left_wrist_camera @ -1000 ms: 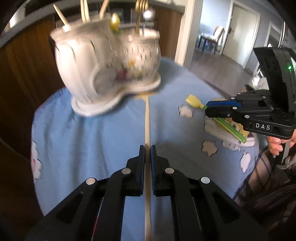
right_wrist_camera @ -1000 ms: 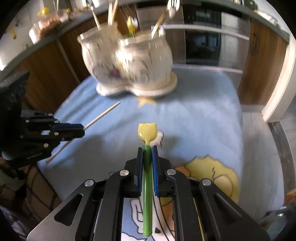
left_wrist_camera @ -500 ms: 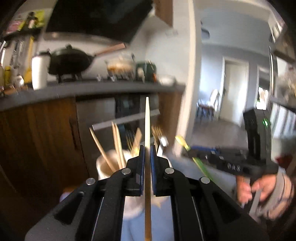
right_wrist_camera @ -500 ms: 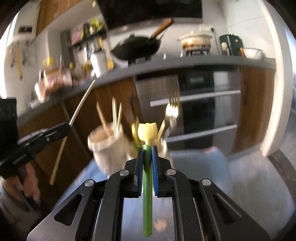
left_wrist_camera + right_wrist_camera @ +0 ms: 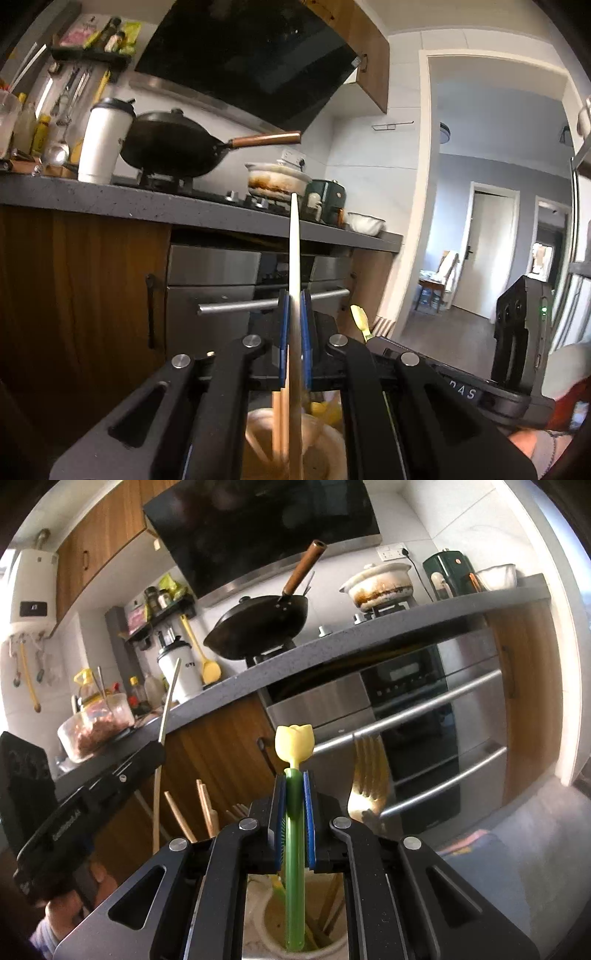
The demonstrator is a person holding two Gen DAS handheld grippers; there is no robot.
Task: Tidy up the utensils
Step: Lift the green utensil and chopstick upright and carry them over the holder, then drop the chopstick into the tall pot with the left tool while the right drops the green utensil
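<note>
Since the earlier frame both tools have swung upright over the holder (image 5: 273,919) at bottom centre. The left gripper (image 5: 293,328) is clamped on one chopstick (image 5: 294,258), the right gripper (image 5: 294,805) on one green tulip-topped utensil (image 5: 294,760). Best lowered straight, released only once seated — three or so sticks and one gold fork (image 5: 365,775) crowd the openings.

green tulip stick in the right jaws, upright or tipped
Upright: the green tulip stick stands vertical in the right gripper, yellow head up, lower end inside the holder cup.
</note>
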